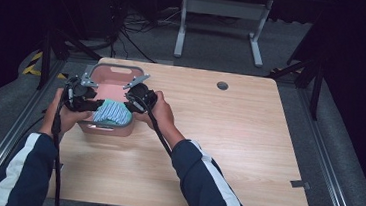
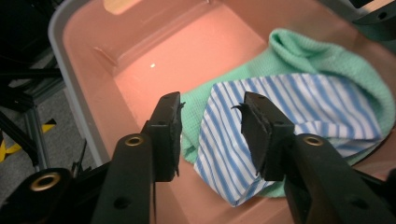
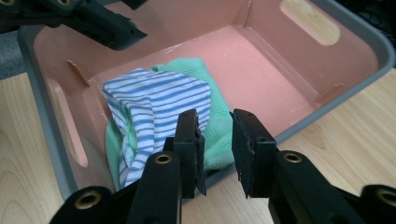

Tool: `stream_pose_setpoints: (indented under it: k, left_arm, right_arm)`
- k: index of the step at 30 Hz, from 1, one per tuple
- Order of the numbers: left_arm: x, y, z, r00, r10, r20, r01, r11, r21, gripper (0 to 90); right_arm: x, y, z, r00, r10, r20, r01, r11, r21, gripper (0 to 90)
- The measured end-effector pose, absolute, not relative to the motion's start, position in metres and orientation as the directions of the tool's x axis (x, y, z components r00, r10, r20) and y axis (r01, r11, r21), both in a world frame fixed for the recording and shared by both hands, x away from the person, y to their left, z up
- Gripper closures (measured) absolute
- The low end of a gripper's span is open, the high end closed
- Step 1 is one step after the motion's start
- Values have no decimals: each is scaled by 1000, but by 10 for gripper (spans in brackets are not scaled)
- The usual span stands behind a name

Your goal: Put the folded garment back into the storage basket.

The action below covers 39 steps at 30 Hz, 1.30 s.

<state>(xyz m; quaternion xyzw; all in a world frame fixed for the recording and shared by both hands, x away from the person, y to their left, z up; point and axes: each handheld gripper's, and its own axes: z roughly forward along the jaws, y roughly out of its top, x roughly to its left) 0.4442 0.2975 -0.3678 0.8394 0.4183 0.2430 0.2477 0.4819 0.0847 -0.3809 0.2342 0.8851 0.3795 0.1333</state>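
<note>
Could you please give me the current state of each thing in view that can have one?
Pink bin: upright on the table, no lid.
Striped cloth: crumpled, lying in the bin on the green cloth.
Green cloth: crumpled in the bin, partly covered.
Left gripper: open, nothing gripped.
Right gripper: open, nothing gripped.

No legible text, label, brand, number or sign appears on any item. At 6 o'clock in the high view, pale marks on a dark object are too small to read.
</note>
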Motion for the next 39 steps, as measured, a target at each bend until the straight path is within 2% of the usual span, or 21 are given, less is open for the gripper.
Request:
stream_pose_setpoints:
  k: [3,17,20,30,39]
  left_arm:
    - [439,298,-364,529,831,175,566,-498,657,563]
    - [417,277,-342,547,819,174,462,-469,753,469]
    - [414,267,-340,555,813,175,450,-470,760,442]
    - [402,240,-332,587,791,169,405,-469,785,269]
    - [385,216,-331,633,751,190,351,-497,794,228]
  right_arm:
    - [480,78,-377,-858,510,-63,298,594,747,680]
    - [463,38,-361,-864,484,-139,234,632,739,583]
    - [461,28,-358,-859,490,-145,238,635,735,551]
    - [452,-4,-350,-847,489,-208,223,681,697,419]
    - [444,-46,-345,-827,519,-219,248,684,686,346]
